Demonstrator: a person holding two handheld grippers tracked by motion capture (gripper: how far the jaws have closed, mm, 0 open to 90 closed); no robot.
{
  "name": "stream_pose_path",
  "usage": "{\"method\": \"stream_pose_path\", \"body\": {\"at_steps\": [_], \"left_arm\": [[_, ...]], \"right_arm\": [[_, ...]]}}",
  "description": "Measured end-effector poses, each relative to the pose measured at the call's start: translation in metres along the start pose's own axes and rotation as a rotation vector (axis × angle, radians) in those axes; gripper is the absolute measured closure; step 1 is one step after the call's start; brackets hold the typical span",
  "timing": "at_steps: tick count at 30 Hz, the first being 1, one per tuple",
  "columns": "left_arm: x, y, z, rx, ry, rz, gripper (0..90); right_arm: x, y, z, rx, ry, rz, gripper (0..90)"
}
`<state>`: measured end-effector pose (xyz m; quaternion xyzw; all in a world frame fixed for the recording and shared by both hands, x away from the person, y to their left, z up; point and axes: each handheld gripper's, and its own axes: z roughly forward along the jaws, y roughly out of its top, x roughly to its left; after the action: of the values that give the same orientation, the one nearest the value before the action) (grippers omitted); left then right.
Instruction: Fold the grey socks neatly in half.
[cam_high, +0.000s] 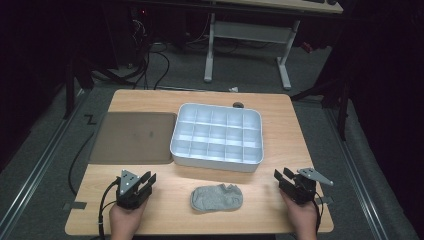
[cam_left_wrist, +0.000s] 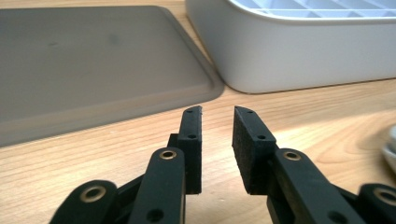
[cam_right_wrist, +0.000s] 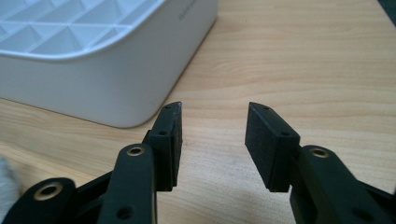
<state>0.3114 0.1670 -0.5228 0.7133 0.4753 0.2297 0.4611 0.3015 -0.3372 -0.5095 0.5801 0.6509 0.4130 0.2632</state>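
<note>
A grey sock (cam_high: 217, 197) lies flat on the wooden table near its front edge, between my two hands. Left of it, my left gripper (cam_high: 149, 180) rests low over the table, jaws apart with nothing between them; the left gripper view shows the same gap in my left gripper (cam_left_wrist: 218, 111) over bare wood. To the sock's right, my right gripper (cam_high: 281, 174) is open too, and its own view shows my right gripper (cam_right_wrist: 214, 107) wide and empty. A white tray (cam_high: 217, 158) divided into several compartments stands behind the sock.
A flat grey lid (cam_high: 132, 136) lies left of the white tray, seen close as the grey lid (cam_left_wrist: 93, 65). The tray's wall (cam_left_wrist: 299, 51) and its corner (cam_right_wrist: 116, 88) stand just ahead of the jaws. Beyond the table are desk legs and cables on the floor.
</note>
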Motion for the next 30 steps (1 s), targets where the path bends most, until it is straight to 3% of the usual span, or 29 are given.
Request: {"method": "stream_pose_path", "body": {"at_steps": [6,19,27,30], "left_arm": [[0.007,-0.001,0.002,0.009,-0.007,-0.035,71.8],[0.005,-0.003,0.000,0.022,-0.019,-0.035,69.5],[-0.020,0.002,0.004,0.025,-0.101,0.011,66.3],[-0.031,0.002,0.007,0.034,-0.125,0.036,65.1]], "right_arm": [[0.004,-0.010,-0.001,0.031,-0.007,-0.027,53.7],[0.012,-0.010,0.002,0.036,0.001,-0.055,52.3],[0.027,-0.008,-0.006,0.023,0.069,-0.072,50.8],[0.039,-0.010,-0.011,0.006,0.047,-0.114,51.1]]}}
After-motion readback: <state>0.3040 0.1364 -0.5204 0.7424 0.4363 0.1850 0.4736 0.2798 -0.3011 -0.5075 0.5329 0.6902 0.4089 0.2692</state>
